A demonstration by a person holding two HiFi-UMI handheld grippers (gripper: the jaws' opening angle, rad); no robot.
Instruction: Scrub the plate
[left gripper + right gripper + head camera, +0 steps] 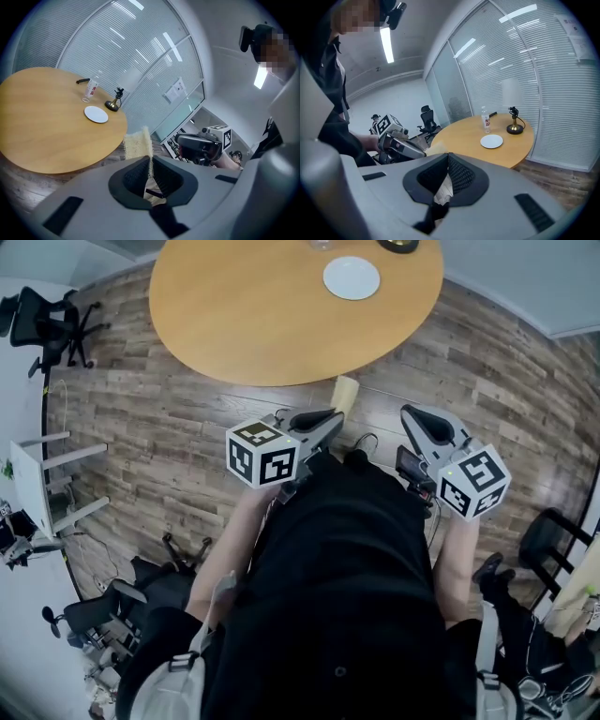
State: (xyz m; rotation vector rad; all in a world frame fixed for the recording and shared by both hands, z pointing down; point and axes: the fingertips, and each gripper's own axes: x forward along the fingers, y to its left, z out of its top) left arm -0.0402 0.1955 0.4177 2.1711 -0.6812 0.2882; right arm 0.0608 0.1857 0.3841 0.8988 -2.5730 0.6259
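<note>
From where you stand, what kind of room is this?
Most likely an office meeting room: a round wooden table with a plate on it, glass partition walls with blinds, and a wheeled office chair on plank flooring.

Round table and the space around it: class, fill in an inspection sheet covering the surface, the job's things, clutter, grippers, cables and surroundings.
Surface: round wooden table, with items only at its far side.
Job's things: white plate lies flat on the table, untouched; pale scrub pad is off the table, in the left gripper.
Clutter: clear bottle, small stand on a round base and a dark flat item, all beyond the plate.
Grippers: left gripper jaws shut on the scrub pad; right gripper jaws together, nothing between; both short of the table.
Cables: thin wire looping between the grippers.
Surroundings: plank floor, office chairs, glass walls with blinds.
</note>
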